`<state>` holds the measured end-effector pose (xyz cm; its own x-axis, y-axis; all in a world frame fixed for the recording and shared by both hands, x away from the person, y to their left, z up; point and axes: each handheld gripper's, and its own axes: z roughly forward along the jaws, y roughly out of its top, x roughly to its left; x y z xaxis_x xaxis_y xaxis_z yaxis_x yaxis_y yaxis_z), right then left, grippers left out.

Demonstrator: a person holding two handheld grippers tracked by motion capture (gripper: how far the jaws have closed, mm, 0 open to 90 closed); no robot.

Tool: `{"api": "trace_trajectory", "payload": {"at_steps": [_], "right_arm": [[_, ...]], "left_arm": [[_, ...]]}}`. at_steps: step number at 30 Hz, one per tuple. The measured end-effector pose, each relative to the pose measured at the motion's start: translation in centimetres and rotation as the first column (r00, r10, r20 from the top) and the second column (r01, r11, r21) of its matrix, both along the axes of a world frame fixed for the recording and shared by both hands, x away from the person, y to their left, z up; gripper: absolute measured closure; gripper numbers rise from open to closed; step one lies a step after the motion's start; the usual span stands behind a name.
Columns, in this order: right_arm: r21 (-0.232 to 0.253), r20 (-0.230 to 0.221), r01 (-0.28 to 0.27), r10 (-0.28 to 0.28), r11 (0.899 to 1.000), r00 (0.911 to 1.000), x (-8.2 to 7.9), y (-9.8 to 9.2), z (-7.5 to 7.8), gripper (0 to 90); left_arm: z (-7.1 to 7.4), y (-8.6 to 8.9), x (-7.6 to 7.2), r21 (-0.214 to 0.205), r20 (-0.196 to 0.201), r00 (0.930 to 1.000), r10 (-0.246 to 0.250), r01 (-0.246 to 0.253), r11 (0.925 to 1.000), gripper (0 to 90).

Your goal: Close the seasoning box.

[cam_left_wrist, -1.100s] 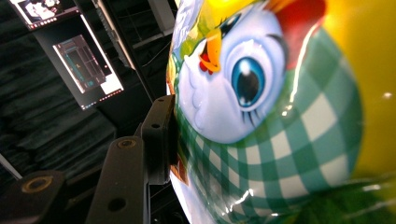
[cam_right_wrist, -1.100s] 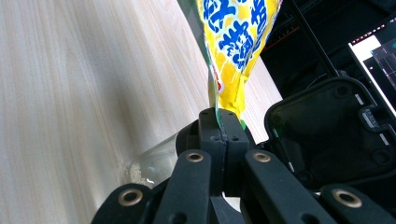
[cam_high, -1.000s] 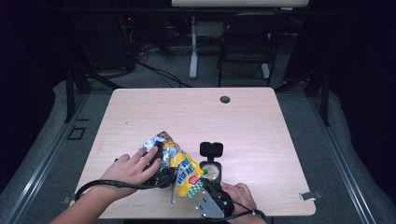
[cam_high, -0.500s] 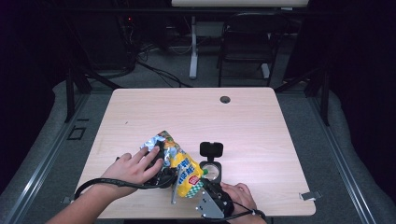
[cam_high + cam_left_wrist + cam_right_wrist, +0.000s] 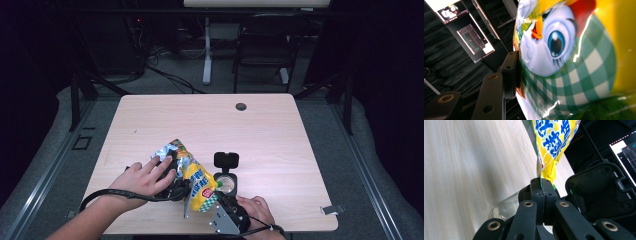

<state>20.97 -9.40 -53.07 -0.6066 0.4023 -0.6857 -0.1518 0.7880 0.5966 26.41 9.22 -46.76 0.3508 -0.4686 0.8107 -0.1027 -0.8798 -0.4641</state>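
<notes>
A yellow snack bag (image 5: pixel 192 175) with a cartoon bird and green checks is held tilted above the table's near edge, its silver torn top toward the far left. My left gripper (image 5: pixel 176 188), under the person's left hand, is shut on the bag's body; in the left gripper view one black pad (image 5: pixel 510 72) presses against the bag (image 5: pixel 574 62), and the other jaw is hidden behind it. My right gripper (image 5: pixel 216 201) is shut on the bag's lower seam (image 5: pixel 546 172), pinched between its closed jaws. A clear jar (image 5: pixel 226 184) with an open black flip lid (image 5: pixel 226 160) stands just right of the bag.
The light wooden table (image 5: pixel 280 135) has a round cable hole (image 5: pixel 241 106) near its far edge. In the right gripper view the jar (image 5: pixel 504 208) and its lid (image 5: pixel 604 190) sit close beside the jaws. Chairs and cables stand on the dark floor beyond.
</notes>
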Motion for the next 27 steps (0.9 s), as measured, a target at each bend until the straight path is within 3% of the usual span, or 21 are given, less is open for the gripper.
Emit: {"api": "trace_trajectory", "payload": {"at_steps": [27], "right_arm": [[-0.013, 0.016, 0.002, -0.002, 1.0, 0.9999, -0.15, -0.02, -0.04, 90.0]], "left_arm": [[0.59, -0.66, -0.06, 0.051, 0.017, 0.9995, -0.028, 0.027, 0.9983, 57.0]]}}
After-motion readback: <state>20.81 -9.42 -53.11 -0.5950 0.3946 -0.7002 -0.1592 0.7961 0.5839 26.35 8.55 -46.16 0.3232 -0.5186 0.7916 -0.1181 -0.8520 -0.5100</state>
